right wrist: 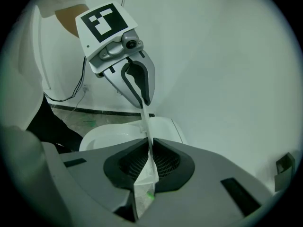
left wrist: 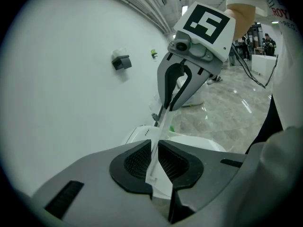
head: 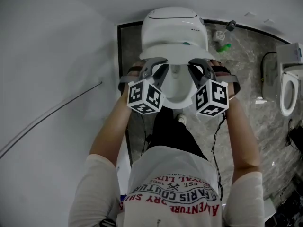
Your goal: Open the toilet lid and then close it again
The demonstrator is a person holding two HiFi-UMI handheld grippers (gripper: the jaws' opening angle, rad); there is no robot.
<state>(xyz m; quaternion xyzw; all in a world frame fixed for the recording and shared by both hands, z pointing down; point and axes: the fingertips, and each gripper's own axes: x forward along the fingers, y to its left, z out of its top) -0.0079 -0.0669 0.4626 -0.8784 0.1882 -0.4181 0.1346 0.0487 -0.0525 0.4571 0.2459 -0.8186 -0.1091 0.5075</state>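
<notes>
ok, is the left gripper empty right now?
No, the left gripper has its jaws closed on the thin white edge of the toilet lid, as the left gripper view shows.

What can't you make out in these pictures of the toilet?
Hinge: head view, behind the lid.
Bowl sides: head view, under left claw and right claw.
Second toilet: cut off by head view's right edge.
Floor items by the wall: head view, too small to name.
</notes>
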